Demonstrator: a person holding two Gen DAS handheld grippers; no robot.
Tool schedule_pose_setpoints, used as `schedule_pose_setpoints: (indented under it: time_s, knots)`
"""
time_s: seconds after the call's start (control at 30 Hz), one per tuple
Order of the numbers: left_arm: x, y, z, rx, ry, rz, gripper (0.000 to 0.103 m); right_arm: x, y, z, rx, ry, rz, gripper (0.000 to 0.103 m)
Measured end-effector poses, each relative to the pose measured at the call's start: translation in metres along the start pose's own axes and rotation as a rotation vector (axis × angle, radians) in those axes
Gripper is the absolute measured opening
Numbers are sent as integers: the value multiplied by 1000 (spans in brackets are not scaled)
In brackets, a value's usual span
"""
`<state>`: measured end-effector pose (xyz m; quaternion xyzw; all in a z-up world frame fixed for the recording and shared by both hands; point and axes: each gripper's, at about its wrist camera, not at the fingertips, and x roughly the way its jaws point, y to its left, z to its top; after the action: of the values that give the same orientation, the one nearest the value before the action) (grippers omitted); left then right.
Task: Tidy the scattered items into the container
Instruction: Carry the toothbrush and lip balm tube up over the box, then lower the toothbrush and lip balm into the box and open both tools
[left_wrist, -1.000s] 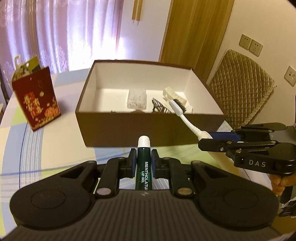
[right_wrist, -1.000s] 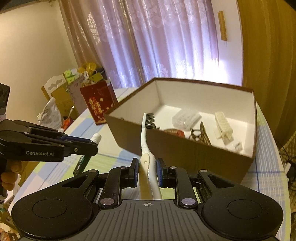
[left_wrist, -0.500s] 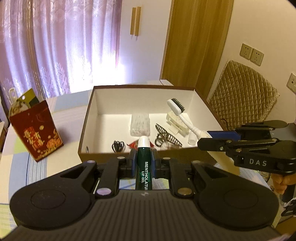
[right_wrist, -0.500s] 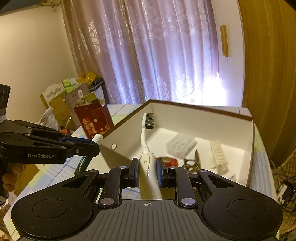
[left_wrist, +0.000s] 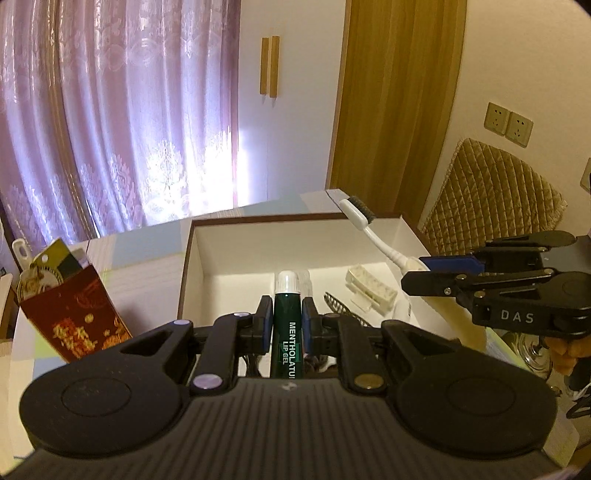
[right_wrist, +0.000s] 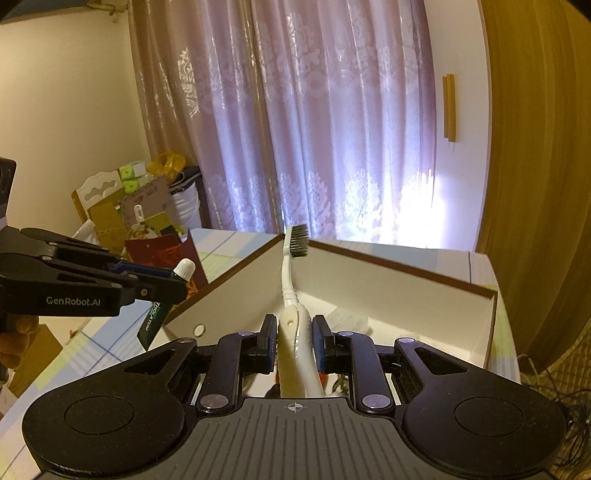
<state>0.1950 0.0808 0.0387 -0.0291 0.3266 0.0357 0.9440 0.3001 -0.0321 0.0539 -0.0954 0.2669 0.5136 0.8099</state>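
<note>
Over the box (left_wrist: 295, 236) in the left wrist view, the left gripper (left_wrist: 287, 317) has its fingers clamped on a green lip gel tube (left_wrist: 287, 332), white cap up, with a hair clip (left_wrist: 371, 290) lying inside the box. From the right wrist, the right gripper (right_wrist: 294, 334) pinches a white toothbrush (right_wrist: 291, 295) by the handle, bristles poking up past the box rim, above the box interior.

bag (left_wrist: 75, 314) left of box (left_wrist: 229, 240) | clip (left_wrist: 371, 290) inside box (comb probably beside it) | chair (left_wrist: 491, 195) right
</note>
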Motion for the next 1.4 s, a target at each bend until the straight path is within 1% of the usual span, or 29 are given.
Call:
schedule_pose_setpoints:
  time_s: [0.33, 0.57, 0.83, 1.1, 1.23, 1.4]
  knots:
    - [26, 13, 22, -10, -4, 0, 12, 26, -15, 10, -23, 19, -8, 22]
    - [56, 25, 35, 1, 30, 3, 12, 52, -32, 19, -43, 46, -3, 22]
    - [110, 44, 39, -34, 120, 3, 12, 92, -50, 19, -67, 129, 20, 22]
    - [167, 57, 30, -60, 232, 14, 12, 136, -66, 12, -23, 216, 36, 22]
    - [190, 57, 30, -44, 268, 27, 12, 153, -71, 12, 16, 249, 54, 22]
    - [210, 62, 29, -48, 303, 35, 12, 170, -74, 10, 50, 282, 72, 22]
